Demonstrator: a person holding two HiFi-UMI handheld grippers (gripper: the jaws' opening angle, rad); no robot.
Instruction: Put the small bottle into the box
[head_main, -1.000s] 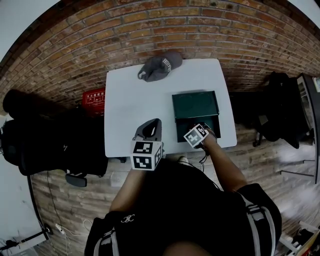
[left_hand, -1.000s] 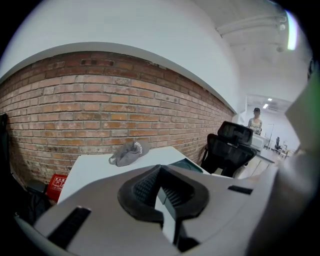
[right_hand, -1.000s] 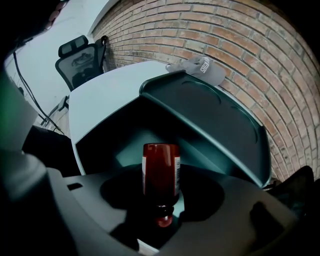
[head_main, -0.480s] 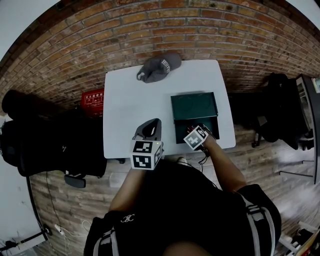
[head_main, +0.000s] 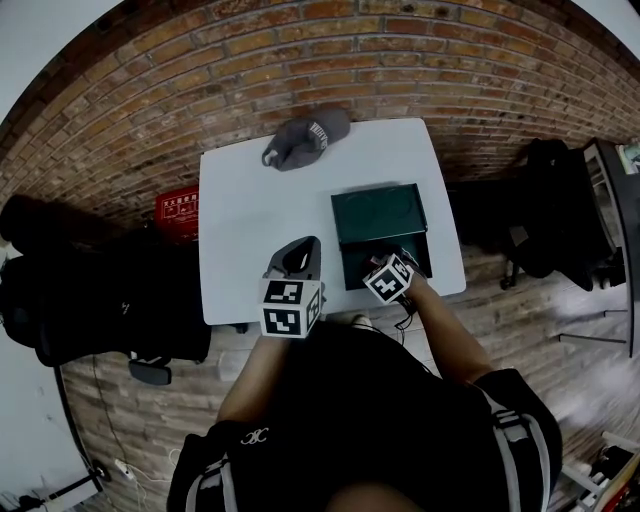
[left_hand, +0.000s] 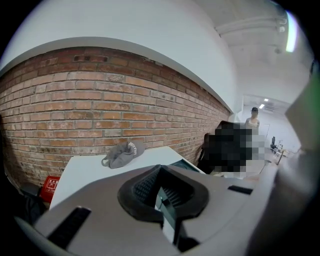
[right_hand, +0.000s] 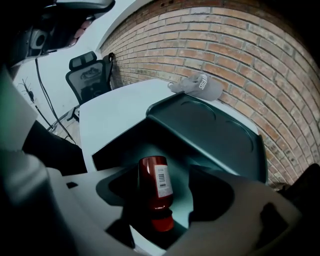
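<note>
A small red bottle (right_hand: 156, 187) with a white label lies inside the dark green box (right_hand: 150, 145), cap toward the camera. My right gripper (right_hand: 167, 192) reaches down into the box with the bottle between its jaws. The jaws have just been opening, and there is a gap beside the bottle. The box lid (head_main: 380, 213) stands open behind. In the head view the right gripper (head_main: 400, 260) hides the bottle. My left gripper (head_main: 295, 260) hovers over the table's near edge, left of the box, shut on nothing (left_hand: 160, 172).
The white table (head_main: 260, 220) carries a grey cap (head_main: 305, 138) at its far edge by the brick wall. A red case (head_main: 180, 205) and black bags (head_main: 60, 290) sit on the floor to the left. An office chair (right_hand: 90, 75) stands beyond the table.
The right gripper stays low over the box's open part. The whole scene has slid a little left in the head view. The left gripper looks unchanged.
</note>
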